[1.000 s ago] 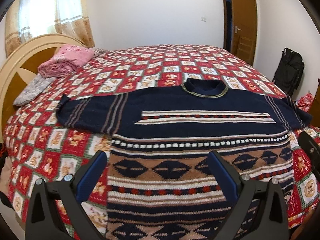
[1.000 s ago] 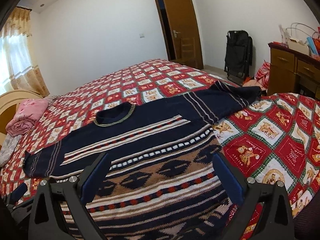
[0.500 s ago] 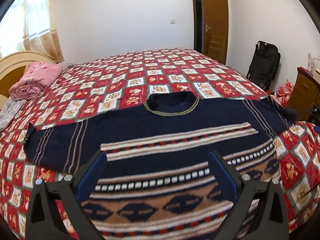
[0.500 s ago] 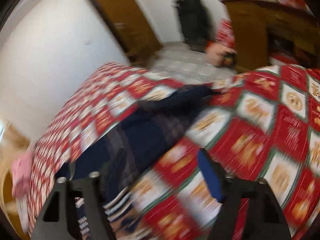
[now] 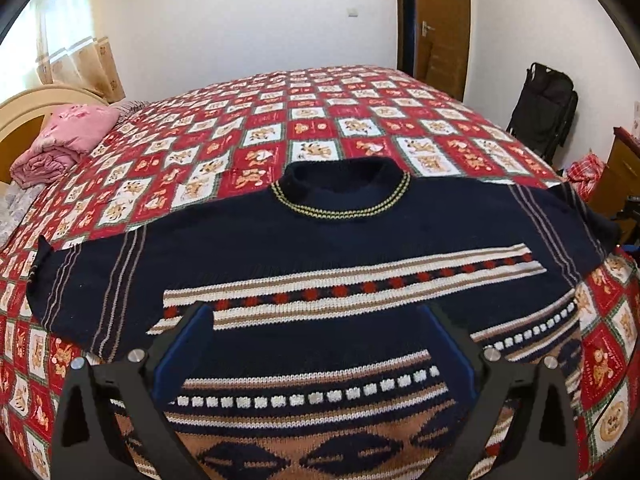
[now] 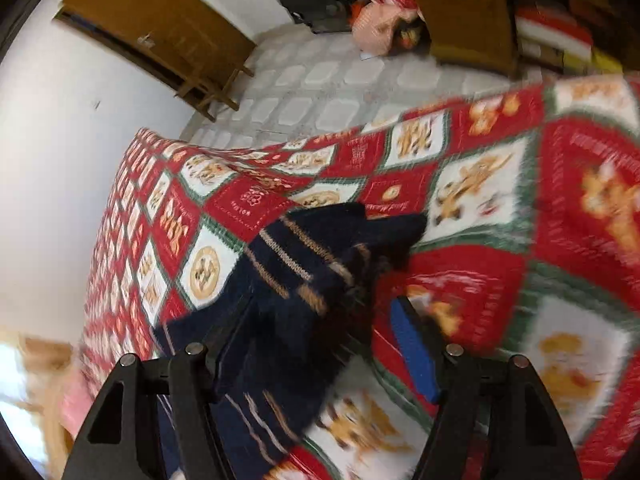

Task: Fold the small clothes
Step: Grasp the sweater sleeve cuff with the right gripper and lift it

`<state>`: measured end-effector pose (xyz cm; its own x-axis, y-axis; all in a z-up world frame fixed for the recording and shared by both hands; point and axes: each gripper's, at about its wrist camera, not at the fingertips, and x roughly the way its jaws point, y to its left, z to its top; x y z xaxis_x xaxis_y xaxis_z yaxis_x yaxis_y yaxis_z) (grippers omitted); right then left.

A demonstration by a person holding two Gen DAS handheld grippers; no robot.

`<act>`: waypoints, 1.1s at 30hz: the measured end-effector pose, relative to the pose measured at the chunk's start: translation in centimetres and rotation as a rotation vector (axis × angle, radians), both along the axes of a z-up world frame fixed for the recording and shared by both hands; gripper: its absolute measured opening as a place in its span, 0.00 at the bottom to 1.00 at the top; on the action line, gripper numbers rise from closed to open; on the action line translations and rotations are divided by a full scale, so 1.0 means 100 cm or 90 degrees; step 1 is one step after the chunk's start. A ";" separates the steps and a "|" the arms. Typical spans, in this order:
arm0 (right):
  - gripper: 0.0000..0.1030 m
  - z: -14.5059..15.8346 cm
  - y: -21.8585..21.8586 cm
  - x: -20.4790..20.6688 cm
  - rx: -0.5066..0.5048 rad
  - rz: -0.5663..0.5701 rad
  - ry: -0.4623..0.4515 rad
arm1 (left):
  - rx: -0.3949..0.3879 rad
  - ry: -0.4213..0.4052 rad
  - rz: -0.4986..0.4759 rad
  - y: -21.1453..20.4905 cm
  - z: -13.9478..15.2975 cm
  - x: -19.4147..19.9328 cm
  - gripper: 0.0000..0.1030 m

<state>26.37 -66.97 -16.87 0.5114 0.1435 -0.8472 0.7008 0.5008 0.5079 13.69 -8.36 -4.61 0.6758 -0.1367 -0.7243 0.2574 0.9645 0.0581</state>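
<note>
A navy knitted sweater [image 5: 340, 248] with tan, white and red bands lies flat, front up, on the red patchwork bedcover [image 5: 320, 120], sleeves spread to both sides. My left gripper [image 5: 316, 312] hangs open over its chest with nothing between the fingers. In the blurred right wrist view, the cuff end of the right sleeve [image 6: 312, 256] lies on the bedcover [image 6: 480, 200] near the bed's edge. My right gripper [image 6: 324, 304] is tilted steeply down over it and its jaws are closing. The sleeve lies between them, against the left finger; the blue right pad [image 6: 412, 352] stands clear of it.
A folded pink blanket [image 5: 68, 136] lies by the headboard [image 5: 24, 108] at the far left. A wooden door [image 5: 440, 20], a black bag [image 5: 544, 108] and a wooden cabinet [image 5: 620, 160] stand beyond the bed's right side. Tiled floor [image 6: 320, 80] and a cabinet [image 6: 460, 8] lie past the bed's edge.
My left gripper has moved up the sweater from the hem pattern toward the chest stripes. My right gripper swung out to the right sleeve's end, rolled and dropped, and its jaws narrowed.
</note>
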 end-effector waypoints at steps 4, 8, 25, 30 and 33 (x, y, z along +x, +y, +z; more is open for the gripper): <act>0.16 -0.008 -0.001 0.007 0.008 -0.008 -0.015 | 0.015 0.008 0.005 -0.001 -0.004 0.003 1.00; 0.06 0.008 0.002 0.000 -0.042 -0.012 -0.054 | 0.015 0.009 0.009 0.001 -0.003 0.004 1.00; 0.08 0.126 0.451 -0.032 -0.301 0.648 -0.356 | -0.044 -0.030 0.080 0.066 0.013 0.001 1.00; 0.10 0.057 0.506 -0.037 -0.120 0.755 -0.252 | -0.027 -0.047 0.111 0.107 0.014 -0.006 1.00; 0.17 0.054 0.485 -0.042 -0.065 0.729 -0.246 | -0.027 -0.054 0.122 0.127 0.010 -0.006 1.00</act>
<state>22.20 -18.52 -11.45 0.3532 0.6198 -0.7008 -0.3627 0.7812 0.5081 13.11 4.33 -3.60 0.7506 -0.0296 -0.6601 0.0656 0.9974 0.0300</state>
